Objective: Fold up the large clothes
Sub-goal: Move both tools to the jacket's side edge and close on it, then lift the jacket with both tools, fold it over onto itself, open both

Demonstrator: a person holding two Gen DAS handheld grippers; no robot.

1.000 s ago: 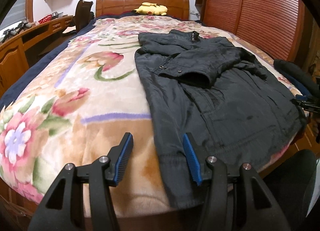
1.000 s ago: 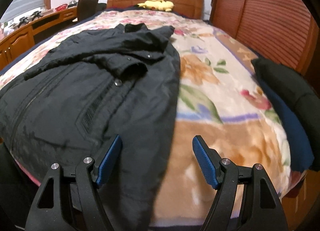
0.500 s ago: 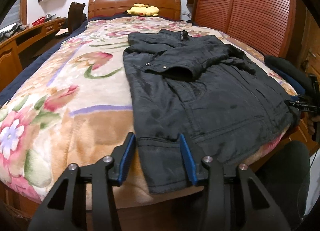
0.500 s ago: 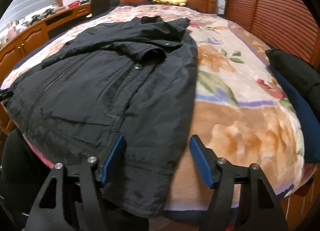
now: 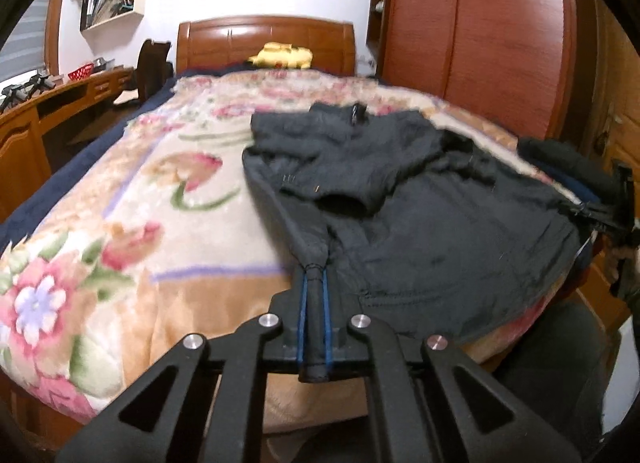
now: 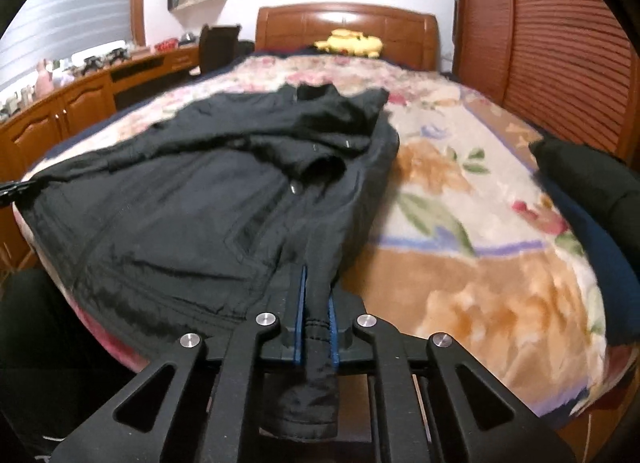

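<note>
A black jacket (image 5: 420, 199) lies on the floral blanket of the bed (image 5: 120, 223), collar toward the headboard, sleeves folded across its chest. My left gripper (image 5: 314, 283) is shut on the jacket's bottom hem at its left corner. My right gripper (image 6: 315, 287) is shut on the hem at the opposite corner of the jacket (image 6: 200, 199). The hem is lifted a little and stretched between the two grippers. The right gripper also shows at the far right edge of the left wrist view (image 5: 612, 219).
A yellow plush toy (image 5: 282, 57) sits at the wooden headboard (image 5: 266, 39). A wooden desk (image 5: 44, 111) runs along the left of the bed. Wooden wardrobe doors (image 5: 480, 43) stand on the right. A dark folded garment (image 6: 592, 183) lies at the bed's right edge.
Both grippers closed on the jacket's bottom hem corners, having been open over them before. The hem is now raised off the blanket and pulled taut.
</note>
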